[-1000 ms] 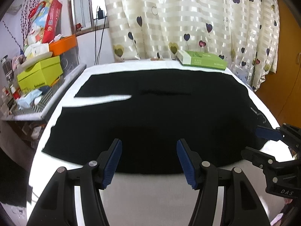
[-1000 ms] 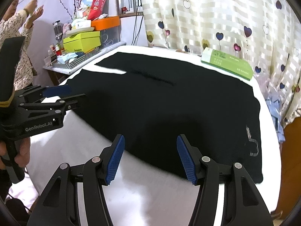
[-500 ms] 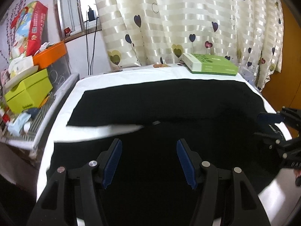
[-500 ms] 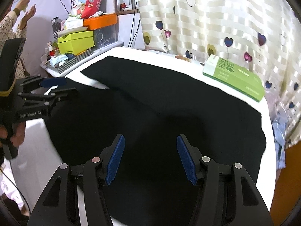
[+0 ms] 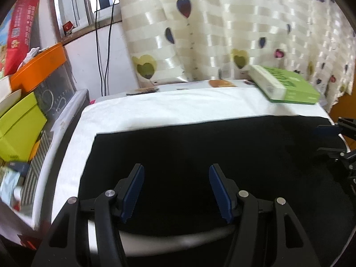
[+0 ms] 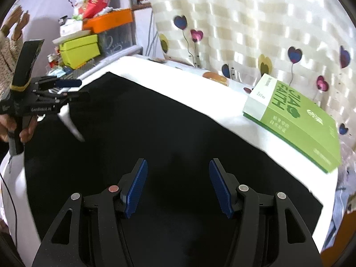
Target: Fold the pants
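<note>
So far, as I judge it, one fold is in place and the rest is still to do. The black pants lie spread flat on the white cloth that covers the table, and from my left wrist view they read as one broad dark rectangle with a straight far edge and a clean left corner, with no split between the legs showing. That suggests one leg already lies over the other, though the fabric is too dark for me to make out the layers.

My left gripper hovers over the near part of the pants with its blue pads spread wide and nothing between them. My right gripper does the same over the right-hand stretch of the garment, pads apart, holding nothing. Whether either one touches the fabric I cannot tell.

A green book rests on the cloth beyond the far edge of the pants, near but not on them. Boxes are stacked off to the left of the table.

What remains, I think, is to shorten the long rectangle: grip one end with both grippers, carry it over to the other, and lay it down smooth.
</note>
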### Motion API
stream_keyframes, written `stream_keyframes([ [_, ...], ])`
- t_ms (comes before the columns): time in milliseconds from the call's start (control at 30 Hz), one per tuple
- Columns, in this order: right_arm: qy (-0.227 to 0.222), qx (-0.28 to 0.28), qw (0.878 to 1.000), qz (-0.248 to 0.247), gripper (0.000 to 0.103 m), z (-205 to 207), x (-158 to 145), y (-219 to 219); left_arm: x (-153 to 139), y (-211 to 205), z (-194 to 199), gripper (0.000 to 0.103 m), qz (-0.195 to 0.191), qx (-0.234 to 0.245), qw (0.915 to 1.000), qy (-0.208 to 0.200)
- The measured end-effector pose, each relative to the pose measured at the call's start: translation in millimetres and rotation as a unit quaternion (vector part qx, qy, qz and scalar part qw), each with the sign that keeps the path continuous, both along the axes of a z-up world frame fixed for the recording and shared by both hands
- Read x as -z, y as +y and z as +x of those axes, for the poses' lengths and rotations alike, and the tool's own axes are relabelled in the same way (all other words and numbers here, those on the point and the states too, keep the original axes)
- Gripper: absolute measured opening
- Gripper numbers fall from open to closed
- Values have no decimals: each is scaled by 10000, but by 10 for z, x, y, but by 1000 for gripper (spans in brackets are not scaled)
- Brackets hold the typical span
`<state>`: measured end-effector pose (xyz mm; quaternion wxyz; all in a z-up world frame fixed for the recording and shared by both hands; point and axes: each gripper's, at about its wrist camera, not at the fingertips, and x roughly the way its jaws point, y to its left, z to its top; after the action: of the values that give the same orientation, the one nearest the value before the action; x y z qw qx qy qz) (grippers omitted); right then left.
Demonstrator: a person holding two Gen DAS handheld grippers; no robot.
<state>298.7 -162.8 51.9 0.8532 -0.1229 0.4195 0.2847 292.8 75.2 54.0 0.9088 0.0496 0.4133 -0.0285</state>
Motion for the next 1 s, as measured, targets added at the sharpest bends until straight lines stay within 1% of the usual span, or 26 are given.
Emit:
stream_keyframes([
  [100, 160, 27, 9998, -62, 59, 302, 125, -38, 117, 71, 282, 63, 55, -43, 9999, 143],
  [167, 263, 70, 9996, -104, 59, 493, 219, -62, 185, 107, 448, 63, 23, -21, 9997, 238],
  [267, 363, 27, 9992, -143, 59, 666, 313, -53, 281, 121, 628, 63, 55, 6, 9995, 303],
  [400, 508, -123, 9985, -153, 59, 784, 407, 4, 441, 120, 787, 63, 112, 65, 9988, 477],
  [433, 447, -183, 9987, -169, 59, 790, 418, 22, 494, 110, 805, 65, 174, 94, 9985, 520],
  [467, 438, -216, 9987, -172, 59, 798, 417, 27, 496, 107, 787, 65, 181, 143, 9990, 378],
  [500, 420, -250, 9987, -173, 59, 794, 413, 34, 506, 109, 787, 65, 186, 175, 9990, 359],
  [567, 379, -311, 9985, -232, 59, 795, 418, 52, 518, 136, 794, 65, 69, 162, 9991, 378],
  [600, 369, -358, 9983, -284, 57, 782, 413, 64, 522, 145, 792, 64, 12, 162, 9991, 388],
  [633, 394, -379, 9981, -275, 43, 787, 412, 56, 518, 143, 801, 56, -41, 214, 9990, 394],
  [667, 403, -384, 9981, -245, 30, 788, 392, 51, 513, 120, 791, 45, -69, 313, 9987, 389],
  [700, 385, -356, 9983, -260, 3, 803, 385, 51, 507, 79, 782, 40, -43, 396, 9986, 360],
  [767, 331, -373, 9980, -393, 4, 791, 380, 83, 496, -26, 768, 12, 29, 562, 9978, 345],
  [800, 231, -405, 9975, -525, 4, 757, 374, 118, 495, -78, 762, 7, 109, 586, 9977, 335],
  [867, 120, -390, 9971, -649, 3, 719, 345, 150, 497, -160, 755, 3, 373, 587, 9972, 271],
  [900, 73, -379, 9970, -669, 3, 710, 324, 154, 496, -168, 753, 3, 412, 569, 9972, 239],
  [1000, -116, -357, 9973, -630, 3, 611, 186, 148, 442, -113, 697, 2, 334, 469, 9983, 133],
])
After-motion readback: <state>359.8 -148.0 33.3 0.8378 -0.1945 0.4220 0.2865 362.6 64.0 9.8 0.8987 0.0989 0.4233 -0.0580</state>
